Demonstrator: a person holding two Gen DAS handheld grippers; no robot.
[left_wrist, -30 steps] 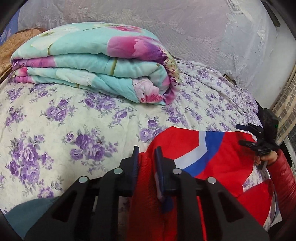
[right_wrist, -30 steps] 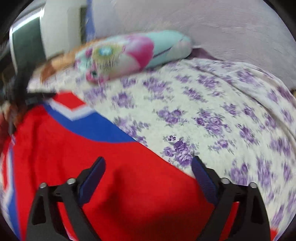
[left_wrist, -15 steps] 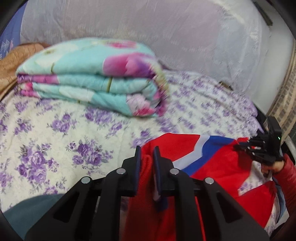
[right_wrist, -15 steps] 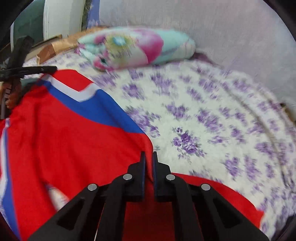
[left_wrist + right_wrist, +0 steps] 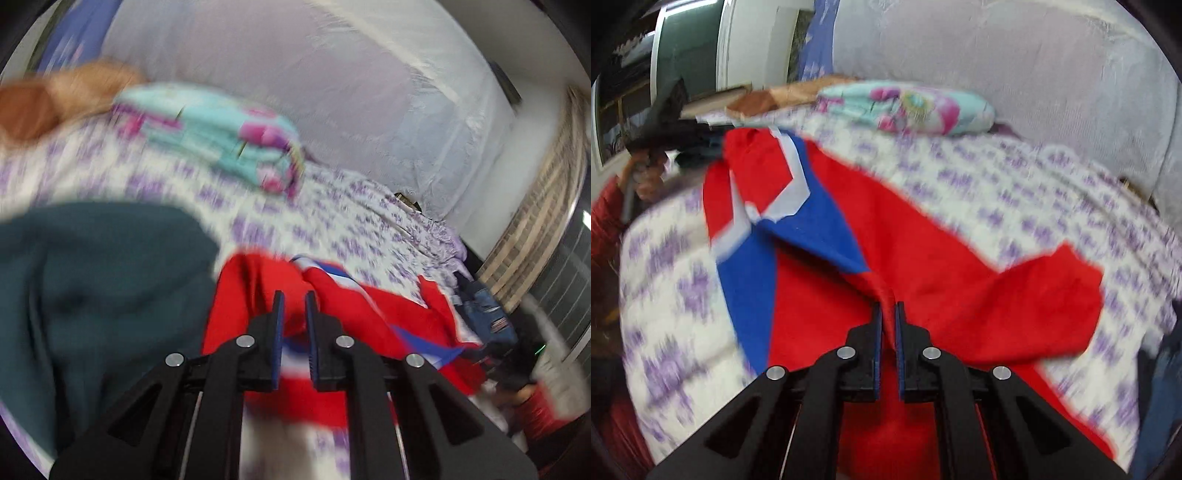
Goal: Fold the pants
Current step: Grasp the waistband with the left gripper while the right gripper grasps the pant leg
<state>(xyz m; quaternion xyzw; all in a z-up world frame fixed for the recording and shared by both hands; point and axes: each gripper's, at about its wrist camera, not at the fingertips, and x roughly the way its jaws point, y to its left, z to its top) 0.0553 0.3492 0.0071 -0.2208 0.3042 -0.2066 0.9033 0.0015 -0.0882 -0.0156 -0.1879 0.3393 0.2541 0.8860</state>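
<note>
The red pants point(image 5: 923, 236) are spread on the floral bedsheet point(image 5: 1052, 192), lifted at two points: a fold is pinched by the left gripper point(image 5: 293, 306), another by the right gripper point(image 5: 888, 314).

The pants point(image 5: 923, 240) are red w/ a blue panel and white stripe. They lie crumpled on the bed, partly lifted. Near edge is bunched into a ridge, pinched at two places. A red flap spreads to the right; the blue/white part rises toward the far left.
</note>
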